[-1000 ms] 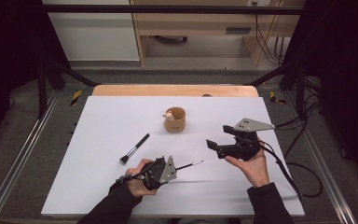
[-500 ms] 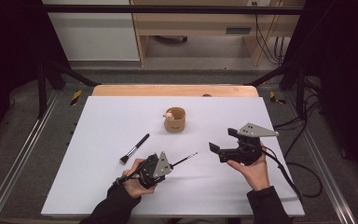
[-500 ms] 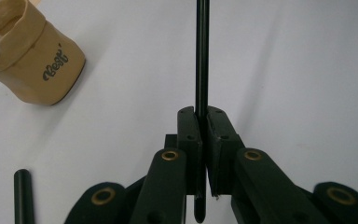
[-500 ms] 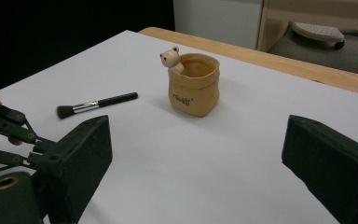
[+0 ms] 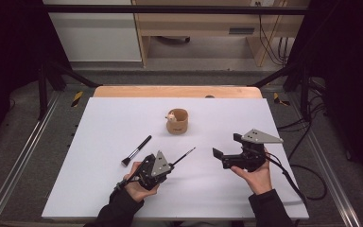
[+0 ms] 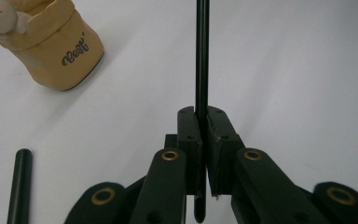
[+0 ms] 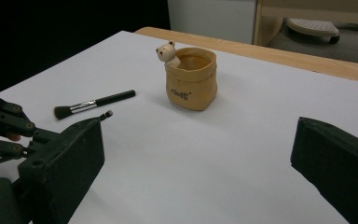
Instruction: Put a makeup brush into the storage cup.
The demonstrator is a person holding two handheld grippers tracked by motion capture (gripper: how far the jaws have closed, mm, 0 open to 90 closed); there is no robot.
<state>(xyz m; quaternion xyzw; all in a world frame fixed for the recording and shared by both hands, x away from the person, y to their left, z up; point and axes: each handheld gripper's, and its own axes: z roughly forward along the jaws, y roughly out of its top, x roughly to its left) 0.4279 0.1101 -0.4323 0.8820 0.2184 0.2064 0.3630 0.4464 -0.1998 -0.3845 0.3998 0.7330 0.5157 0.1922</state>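
We see the left tongs [image 6: 199,140] clamped on a thin black stick-like makeup brush [image 6: 201,56], held low over the white counter [image 5: 99,127]. It looks light, stiff and slippery, so we judge a mid-handle grip safest. The right tongs [image 5: 227,153], empty, have just been opening wide.

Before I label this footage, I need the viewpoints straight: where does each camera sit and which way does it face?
High view: above the person's side, facing forward and down on the white table; both forearms, left gripper, right gripper.
Left gripper view: rides the left gripper, along jaws clamping a thin black brush.
Right gripper view: rides the right gripper, open jaws toward the tan pouch-shaped pot with a bear figure.
All share that pot and the thick black makeup brush.
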